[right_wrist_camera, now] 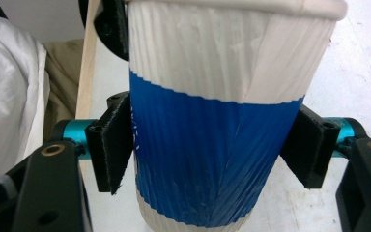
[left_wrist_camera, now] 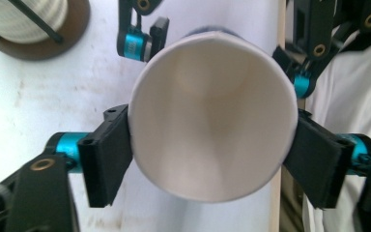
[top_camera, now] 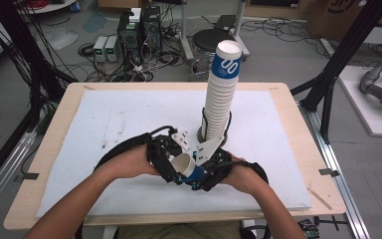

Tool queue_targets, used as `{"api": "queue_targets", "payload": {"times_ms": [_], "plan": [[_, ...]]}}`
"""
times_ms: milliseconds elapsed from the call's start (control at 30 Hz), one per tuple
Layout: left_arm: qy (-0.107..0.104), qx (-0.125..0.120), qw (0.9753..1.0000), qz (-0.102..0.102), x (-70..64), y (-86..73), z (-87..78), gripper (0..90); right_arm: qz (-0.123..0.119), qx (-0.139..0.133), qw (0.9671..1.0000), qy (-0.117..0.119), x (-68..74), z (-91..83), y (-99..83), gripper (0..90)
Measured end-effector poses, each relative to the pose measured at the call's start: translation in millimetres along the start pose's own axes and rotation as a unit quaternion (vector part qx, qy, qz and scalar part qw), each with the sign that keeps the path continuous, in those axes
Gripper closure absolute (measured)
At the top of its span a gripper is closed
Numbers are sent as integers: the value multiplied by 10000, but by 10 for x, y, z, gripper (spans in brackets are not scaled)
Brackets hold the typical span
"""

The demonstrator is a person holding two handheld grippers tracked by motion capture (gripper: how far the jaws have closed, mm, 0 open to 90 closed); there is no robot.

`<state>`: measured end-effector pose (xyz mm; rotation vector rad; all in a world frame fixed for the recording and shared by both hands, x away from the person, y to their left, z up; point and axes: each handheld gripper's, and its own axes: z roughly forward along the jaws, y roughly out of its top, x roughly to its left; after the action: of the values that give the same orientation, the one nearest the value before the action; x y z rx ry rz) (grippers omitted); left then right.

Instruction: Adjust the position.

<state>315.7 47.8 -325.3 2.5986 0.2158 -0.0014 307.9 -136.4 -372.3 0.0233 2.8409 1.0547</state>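
A: Where is the cup [top_camera: 185,164] held?

B: It is held low over the surface [top_camera: 129,119], near the person's edge, in front of the stack [top_camera: 221,94]. The left tool [left_wrist_camera: 212,150] is clamped across its rim, the mouth being seen open and empty. The right tool [right_wrist_camera: 212,145] is clamped on its blue band, a pad pressed to each side.

A: Which step is judged to be in hand?

B: A single cup is gripped by both tools at once; a handover, or a pulling apart of nested cups, is likely.

A: What is called for next?

B: One tool should be opened while the other is kept closed, so the cup is not crushed or dropped.
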Motion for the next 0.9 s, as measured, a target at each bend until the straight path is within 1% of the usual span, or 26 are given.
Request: {"api": "queue_targets", "payload": {"times_ms": [33, 67, 100, 133, 167, 200, 233, 267, 300, 333, 367, 400, 467, 500, 533, 567, 600, 633, 667, 700, 733, 767, 800, 833, 867, 900], "plan": [[6, -199, 9998, -53, 4, -25, -1, 227, 0, 0, 10000, 0, 0, 0, 0, 283], [-14, -385, 9992, -71, 11, -50, -9, 220, 25, -76, 10000, -7, -11, -9, -23, 283], [-56, -598, 9981, -112, 23, -82, -19, 213, 61, -161, 9999, -8, -18, -20, -44, 283], [-80, -821, 9964, -171, 35, -119, -27, 211, 102, -223, 9997, -9, -21, -33, -66, 283], [-131, -1041, 9942, -243, 46, -161, -33, 199, 163, -398, 9991, -30, -28, -67, -110, 283], [-159, -1171, 9926, -275, 54, -191, -41, 199, 163, -398, 9991, -30, -28, -67, -110, 283], [-174, -1399, 9895, -313, 58, -243, -47, 191, 197, -463, 9987, -39, -31, -83, -128, 283], [-152, -1616, 9862, -342, 60, -285, -47, 182, 318, -723, 9969, -55, -45, -132, -192, 283], [-137, -1782, 9832, -366, 60, -326, -56, 182, 318, -723, 9969, -55, -45, -132, -192, 283], [-95, -1956, 9800, -348, 61, -366, -60, 182, 385, -831, 9958, -41, -52, -155, -223, 282], [-53, -2115, 9766, -375, 59, -405, -63, 182, 429, -940, 9946, -61, -58, -178, -254, 282], [-2, -2266, 9733, -356, 61, -442, -64, 182, 479, -1061, 9932, -69, -64, -202, -285, 283], [94, -2479, 9681, -350, 54, -510, -63, 182, 585, -1316, 9896, -69, -73, -243, -344, 283], [145, -2624, 9642, -354, 44, -539, -61, 182, 643, -1391, 9881, -114, -75, -267, -371, 283], [193, -2740, 9611, -303, 41, -571, -66, 182, 677, -1479, 9866, -108, -75, -287, -397, 283], [269, -2884, 9567, -273, 42, -609, -75, 182, 719, -1574, 9848, -133, -78, -304, -423, 283], [311, -3031, 9520, -305, 38, -639, -78, 182, 772, -1652, 9831, -151, -84, -325, -454, 283], [367, -3119, 9489, -320, 35, -661, -82, 182, 808, -1710, 9818, -181, -85, -341, -478, 283], [424, -3231, 9448, -330, 36, -691, -85, 182, 884, -1821, 9791, -207, -88, -367, -515, 283], [471, -3307, 9419, -338, 40, -723, -86, 182, 884, -1821, 9791, -207, -88, -367, -515, 283], [502, -3371, 9393, -390, 40, -750, -84, 182, 908, -1888, 9775, -244, -93, -380, -536, 283], [516, -3407, 9378, -415, 44, -778, -79, 182, 928, -1948, 9760, -298, -96, -395, -556, 283], [549, -3448, 9360, -439, 47, -807, -74, 182, 938, -2094, 9724, -421, -104, -428, -602, 282], [608, -3508, 9333, -478, 48, -837, -71, 182, 938, -2094, 9724, -421, -104, -428, -602, 282], [667, -3583, 9298, -515, 51, -866, -68, 182, 988, -2152, 9705, -447, -105, -445, -623, 282], [739, -3638, 9269, -546, 53, -895, -67, 182, 988, -2198, 9693, -487, -110, -461, -643, 282]]}}
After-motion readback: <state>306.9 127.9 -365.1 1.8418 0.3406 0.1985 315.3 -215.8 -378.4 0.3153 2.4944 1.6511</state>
